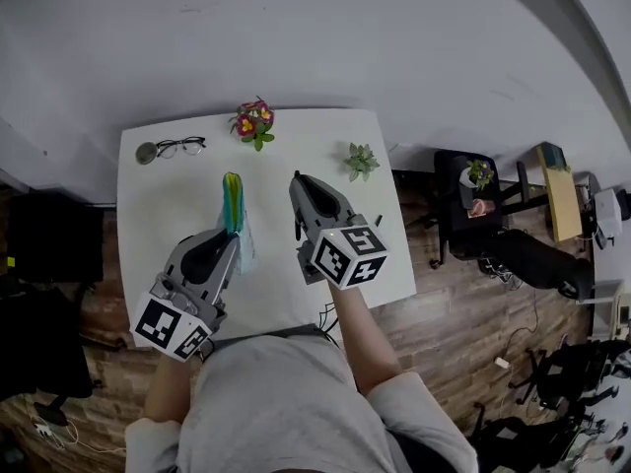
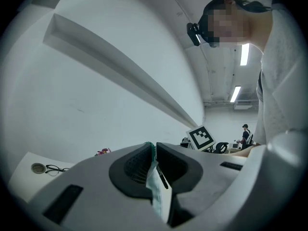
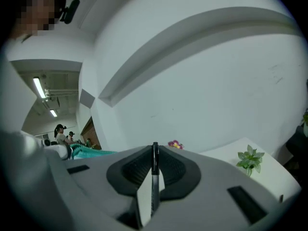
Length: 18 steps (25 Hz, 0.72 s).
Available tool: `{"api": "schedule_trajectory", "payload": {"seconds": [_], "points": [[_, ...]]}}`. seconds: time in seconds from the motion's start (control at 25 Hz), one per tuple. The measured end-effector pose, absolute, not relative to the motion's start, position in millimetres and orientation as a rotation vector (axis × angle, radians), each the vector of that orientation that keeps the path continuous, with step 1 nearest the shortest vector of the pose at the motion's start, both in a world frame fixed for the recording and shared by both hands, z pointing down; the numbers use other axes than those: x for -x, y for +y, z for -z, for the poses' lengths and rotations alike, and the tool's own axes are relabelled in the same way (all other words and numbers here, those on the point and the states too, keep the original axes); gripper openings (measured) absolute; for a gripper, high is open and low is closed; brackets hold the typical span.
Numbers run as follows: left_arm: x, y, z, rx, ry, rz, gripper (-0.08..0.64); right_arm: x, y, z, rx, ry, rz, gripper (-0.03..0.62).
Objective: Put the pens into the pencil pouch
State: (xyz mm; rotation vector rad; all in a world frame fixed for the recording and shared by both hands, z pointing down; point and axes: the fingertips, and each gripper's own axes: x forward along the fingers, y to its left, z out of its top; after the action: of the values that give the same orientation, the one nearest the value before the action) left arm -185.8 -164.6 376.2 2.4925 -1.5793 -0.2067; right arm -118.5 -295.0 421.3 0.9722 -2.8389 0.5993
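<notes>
Markers in black-and-white squares are the only print to be made out: one cube (image 1: 173, 325) sits at the back of the left gripper (image 1: 234, 236), another (image 1: 350, 254) at the back of the right gripper (image 1: 299, 181).

The left gripper points about level, away from the person and toward the wall, with its forearm (image 1: 168, 392) reaching out from the body. Its jaws stand narrow and are clamped on the pouch (image 1: 233, 200), a teal and green one that stands on edge between the pads and sticks out past the tips. The left gripper view shows the pouch's pale edge running back down the gap between the jaws.

The right gripper is just to the right of the left one, tilted slightly nose-down, on a bare forearm (image 1: 360, 333). Its jaws are nearly together and pinch a black pen (image 3: 155, 177), which lies along the gap and ends at the tips. From this gripper the pouch shows low at its left.

Both grippers are over a white table (image 1: 148, 205). Glasses (image 1: 180, 147) lie ahead and left of the left gripper, a flower pot (image 1: 254, 122) is ahead between the two grippers, and a small green plant (image 1: 362, 160) is ahead and right of the right gripper.
</notes>
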Motion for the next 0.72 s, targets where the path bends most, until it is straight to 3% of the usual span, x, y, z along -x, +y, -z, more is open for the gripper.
{"api": "schedule_trajectory", "payload": {"seconds": [0.72], "points": [[141.9,-132.7,-354.6,-2.768,-1.184,0.217,0.052,88.5,-237.8,-235.2,-1.25,-3.344,-0.393,0.06]]}}
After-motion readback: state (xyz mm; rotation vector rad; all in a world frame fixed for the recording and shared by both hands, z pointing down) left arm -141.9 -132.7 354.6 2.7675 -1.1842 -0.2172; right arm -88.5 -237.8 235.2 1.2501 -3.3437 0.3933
